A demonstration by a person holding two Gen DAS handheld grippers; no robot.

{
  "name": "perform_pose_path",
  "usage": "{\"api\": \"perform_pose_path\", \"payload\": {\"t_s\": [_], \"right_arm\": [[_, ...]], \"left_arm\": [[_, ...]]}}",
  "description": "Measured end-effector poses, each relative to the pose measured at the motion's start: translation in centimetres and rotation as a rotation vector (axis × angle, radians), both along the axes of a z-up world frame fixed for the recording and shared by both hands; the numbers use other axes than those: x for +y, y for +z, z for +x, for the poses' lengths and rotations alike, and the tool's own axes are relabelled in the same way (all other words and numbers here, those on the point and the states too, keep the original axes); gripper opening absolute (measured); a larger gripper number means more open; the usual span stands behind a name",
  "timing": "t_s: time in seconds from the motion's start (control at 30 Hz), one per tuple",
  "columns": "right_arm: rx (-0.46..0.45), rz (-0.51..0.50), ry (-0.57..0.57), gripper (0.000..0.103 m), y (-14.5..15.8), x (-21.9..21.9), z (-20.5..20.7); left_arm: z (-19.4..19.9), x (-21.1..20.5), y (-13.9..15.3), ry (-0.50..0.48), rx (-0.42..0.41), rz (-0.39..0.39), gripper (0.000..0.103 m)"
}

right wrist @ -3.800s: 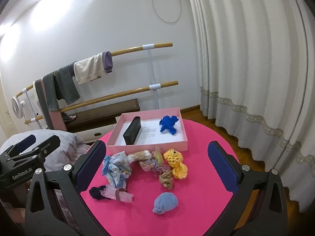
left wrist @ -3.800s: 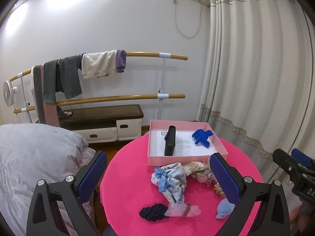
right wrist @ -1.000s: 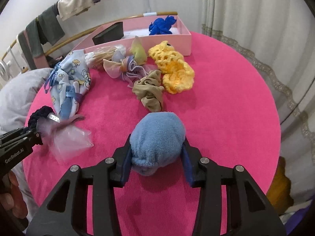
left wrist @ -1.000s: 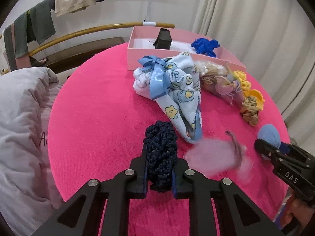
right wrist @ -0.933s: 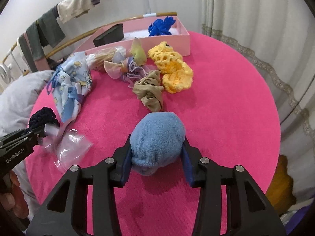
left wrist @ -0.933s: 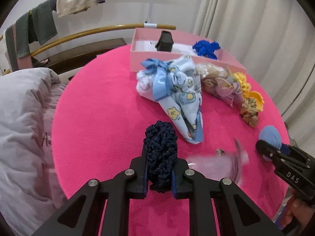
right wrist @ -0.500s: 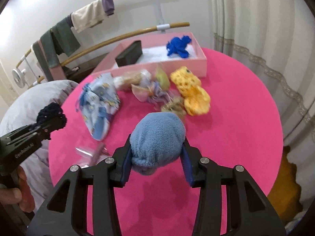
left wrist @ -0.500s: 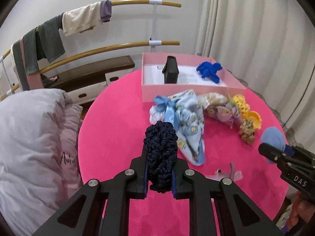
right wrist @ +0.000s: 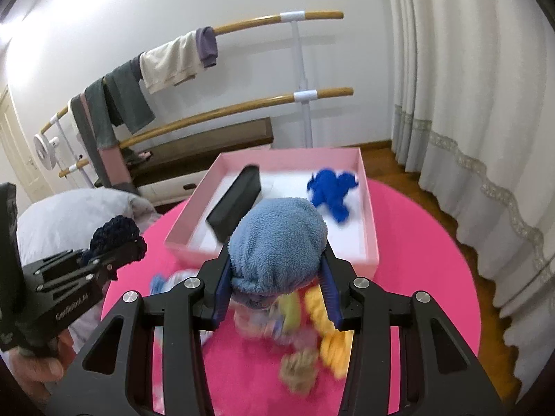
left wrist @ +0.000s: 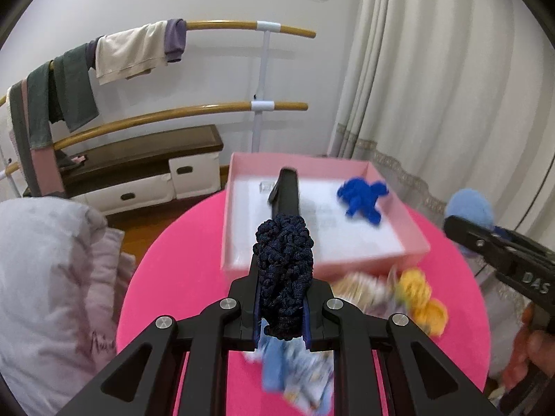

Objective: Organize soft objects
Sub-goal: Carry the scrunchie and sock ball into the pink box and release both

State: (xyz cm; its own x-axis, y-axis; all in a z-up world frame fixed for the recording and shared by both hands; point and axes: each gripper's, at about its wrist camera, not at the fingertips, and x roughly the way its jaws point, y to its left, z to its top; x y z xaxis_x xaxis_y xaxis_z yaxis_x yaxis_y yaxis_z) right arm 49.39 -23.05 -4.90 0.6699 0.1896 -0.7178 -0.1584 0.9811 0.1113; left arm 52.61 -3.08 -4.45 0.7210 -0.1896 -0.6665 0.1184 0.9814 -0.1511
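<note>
Both grippers are raised above the round pink-covered bench (left wrist: pixel 180 263), each clamped on a soft thing. Left gripper (left wrist: pixel 281 306) pinches a dark navy crocheted scrunchie (left wrist: pixel 282 270) between its jaws, held up in front of the shallow pink cardboard box (left wrist: pixel 412 239). Right gripper (right wrist: pixel 275 293) squeezes a light blue terry-cloth pouf (right wrist: pixel 277 246) in line with the same box. Inside the box a black rectangular case (right wrist: pixel 234 202) stands on its edge at the left and a bright blue knitted scrunchie (right wrist: pixel 331 187) lies at the right, well apart. Below the grippers, blurred by motion, a yellow crocheted piece (left wrist: pixel 421 300), a tan fabric scrunchie (right wrist: pixel 300 369) and a pale blue printed cloth (left wrist: pixel 298 378) lie near the box's front wall.
</note>
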Motion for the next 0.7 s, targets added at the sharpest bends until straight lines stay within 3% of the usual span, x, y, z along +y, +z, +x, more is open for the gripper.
{"api": "perform_pose_path", "payload": {"t_s": [0.13, 0.3, 0.7], "right_arm": [[0.024, 0.002, -0.006, 0.041, -0.2, -0.6, 3.9], [0.083, -0.010, -0.018, 0.041, -1.7, -1.4, 8.2], [0.193, -0.023, -0.056, 0.041, -6.2, -4.0, 12.2]], "left_arm": [[3.9, -1.3, 0.9, -0.021, -0.002, -0.019, 0.015], [9.8, -3.3, -0.1, -0.043, 0.051, -0.016, 0.015], [19.6, -6.7, -3.2, -0.092, 0.165, -0.022, 0.015]]}}
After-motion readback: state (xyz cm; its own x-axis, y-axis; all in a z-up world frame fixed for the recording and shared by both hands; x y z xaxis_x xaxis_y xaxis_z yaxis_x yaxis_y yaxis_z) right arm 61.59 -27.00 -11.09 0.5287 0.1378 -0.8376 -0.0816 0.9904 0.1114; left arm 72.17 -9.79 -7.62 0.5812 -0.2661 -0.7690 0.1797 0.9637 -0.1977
